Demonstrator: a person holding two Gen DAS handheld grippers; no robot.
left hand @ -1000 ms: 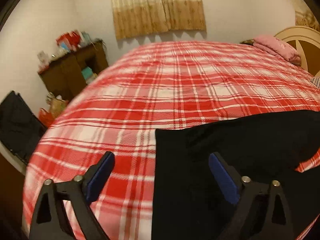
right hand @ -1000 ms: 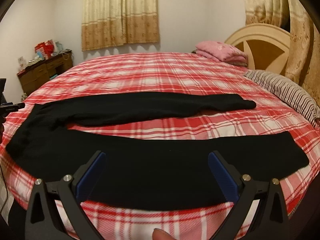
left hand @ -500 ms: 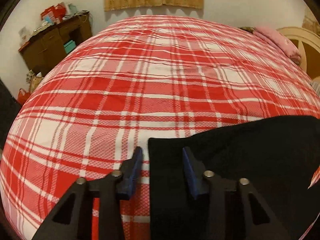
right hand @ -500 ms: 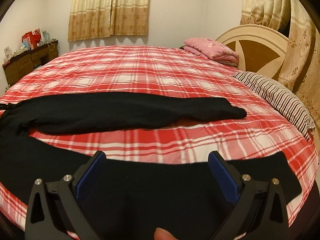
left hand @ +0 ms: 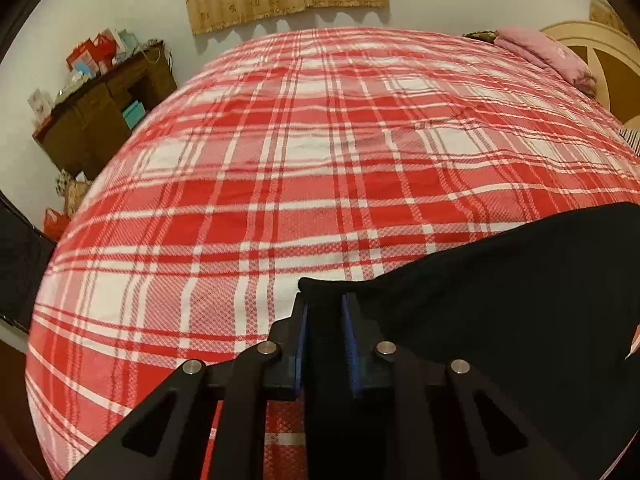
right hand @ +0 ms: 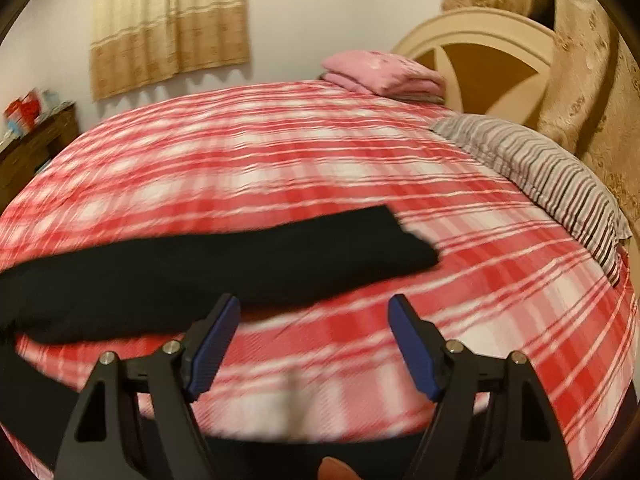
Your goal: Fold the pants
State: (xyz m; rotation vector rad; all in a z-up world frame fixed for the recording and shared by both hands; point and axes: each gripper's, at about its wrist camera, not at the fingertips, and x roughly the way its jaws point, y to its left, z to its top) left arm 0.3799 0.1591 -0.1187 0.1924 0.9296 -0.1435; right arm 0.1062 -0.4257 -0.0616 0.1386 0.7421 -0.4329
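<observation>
Pinching the corner of the black pants [left hand: 500, 300] on the plaid bedspread [left hand: 300, 160], my left gripper [left hand: 323, 316] has just been closing, while my right gripper [right hand: 314, 312] is narrowing, holding nothing.

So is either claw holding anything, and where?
The left claw has just closed on the black fabric pants at a corner. The right claw holds nothing.

right tongs [right hand: 314, 316] have just been closing but the blue pads [right hand: 214, 346] are apart with nothing between them, only red plaid bed [right hand: 280, 152] cover behind the gap; frame is motion-blurred; black pants [right hand: 200, 264] leg lies across the bed left of centre, hem end just above-right of the left pad; pink folded cloth [right hand: 380, 74] by the headboard [right hand: 480, 48], striped pillow [right hand: 540, 168] at right; fingertip [right hand: 334, 468] at bottom edge
</observation>
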